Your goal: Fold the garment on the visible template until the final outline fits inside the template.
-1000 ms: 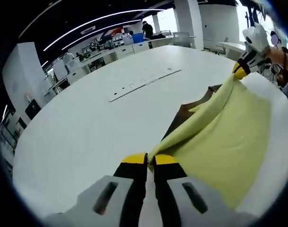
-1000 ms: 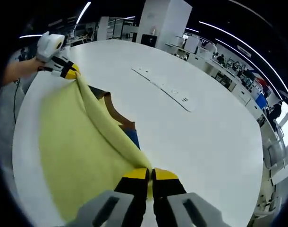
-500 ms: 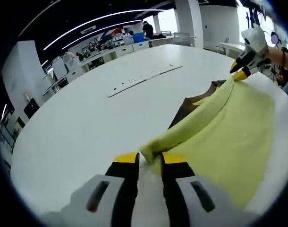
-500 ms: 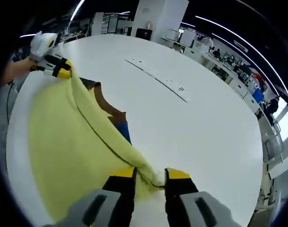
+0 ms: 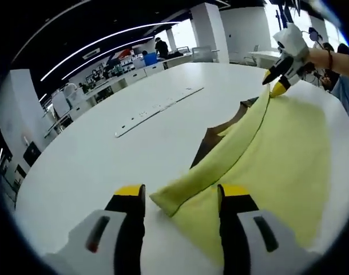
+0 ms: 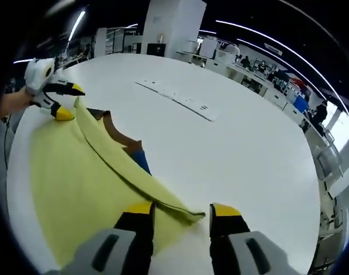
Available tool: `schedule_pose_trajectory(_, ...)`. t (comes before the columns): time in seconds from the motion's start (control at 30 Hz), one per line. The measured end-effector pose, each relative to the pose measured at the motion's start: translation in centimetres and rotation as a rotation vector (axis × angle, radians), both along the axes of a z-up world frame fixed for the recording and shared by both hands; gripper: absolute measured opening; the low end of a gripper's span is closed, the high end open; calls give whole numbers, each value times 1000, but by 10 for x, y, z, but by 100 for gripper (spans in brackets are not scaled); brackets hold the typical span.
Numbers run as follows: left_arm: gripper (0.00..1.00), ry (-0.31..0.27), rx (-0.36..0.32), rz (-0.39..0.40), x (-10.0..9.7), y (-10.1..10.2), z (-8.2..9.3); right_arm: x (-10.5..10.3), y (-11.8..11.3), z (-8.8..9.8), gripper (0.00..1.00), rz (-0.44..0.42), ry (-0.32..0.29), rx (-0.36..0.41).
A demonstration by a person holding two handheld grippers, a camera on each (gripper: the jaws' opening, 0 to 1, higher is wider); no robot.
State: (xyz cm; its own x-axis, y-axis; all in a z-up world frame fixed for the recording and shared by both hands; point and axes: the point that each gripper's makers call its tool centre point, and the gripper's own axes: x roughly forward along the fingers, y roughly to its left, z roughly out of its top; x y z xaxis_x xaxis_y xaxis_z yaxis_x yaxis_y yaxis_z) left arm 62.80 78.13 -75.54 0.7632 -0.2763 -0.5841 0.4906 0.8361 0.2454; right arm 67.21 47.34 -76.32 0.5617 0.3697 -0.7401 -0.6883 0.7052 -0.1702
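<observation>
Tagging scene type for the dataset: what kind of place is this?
Probably an open-plan office or lab: a large white table carrying the yellow garment, rows of desks behind it, and long ceiling light strips.

1 yellow garment [image 5: 277,149], 1 brown template [image 5: 211,140] and 1 blue patch [image 6: 141,161] lie on 1 white table [image 5: 106,154]; 1 long white strip [image 5: 157,107] upper left; 2 grippers [image 5: 177,195] [image 6: 183,211].
</observation>
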Motion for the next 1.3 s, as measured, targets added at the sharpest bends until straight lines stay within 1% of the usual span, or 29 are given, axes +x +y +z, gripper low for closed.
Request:
schedule_pose_trajectory(0.17,47,-32,15,68,18,8,1,9,-1,-1,35,-56,-13,28)
schedule_pose_trajectory(0.2,47,-32,18,97,22,12,2,12,-3,-1,34,-80,-21,35)
schedule_pose_trajectory(0.23,50,-33,20,108,24,14,2,15,-4,1,34,-94,-33,38)
schedule_pose_trajectory(0.3,51,-50,2,140,30,18,7,18,-4,4,35,-116,-51,56)
schedule_pose_trajectory(0.4,46,-55,-30,198,33,27,13,22,-7,4,34,-146,-55,65)
schedule_pose_trajectory(0.43,45,-58,-45,213,34,29,16,23,-8,5,35,-154,-56,66)
schedule_pose_trajectory(0.53,46,-64,-71,218,31,32,22,22,-7,7,35,-163,-53,85)
schedule_pose_trajectory(0.6,46,-53,-82,213,28,32,21,20,-6,9,36,-160,-51,91)
schedule_pose_trajectory(0.67,48,-35,-112,224,23,33,20,18,-4,11,38,-165,-43,114)
schedule_pose_trajectory(0.73,48,-14,-147,262,18,39,19,16,-1,15,39,-178,-30,151)
schedule_pose_trajectory(0.77,46,-14,-175,296,17,44,20,14,0,16,40,-179,-26,163)
schedule_pose_trajectory(0.83,46,-24,-202,305,18,47,21,11,2,18,41,-176,-20,170)
schedule_pose_trajectory(0.9,48,-1,-214,294,18,44,17,8,4,19,41,-180,-7,189)
schedule_pose_trajectory(1.0,47,-1,-173,278,17,40,13,4,4,19,42,-185,-8,187)
schedule_pose_trajectory(1.03,47,1,-177,282,16,40,13,3,4,20,42,-184,-4,190)
schedule_pose_trajectory(1.1,48,7,-205,276,15,38,13,-1,4,21,45,-184,6,211)
schedule_pose_trajectory(1.13,50,9,-220,270,12,36,14,-4,4,22,46,-182,10,219)
schedule_pose_trajectory(1.2,53,17,-210,255,8,35,14,-9,4,24,50,-173,17,227)
schedule_pose_trajectory(1.23,56,16,-203,245,6,36,15,-12,3,24,51,-166,21,222)
schedule_pose_trajectory(1.3,62,12,-216,217,1,35,19,-19,3,25,55,-146,34,218)
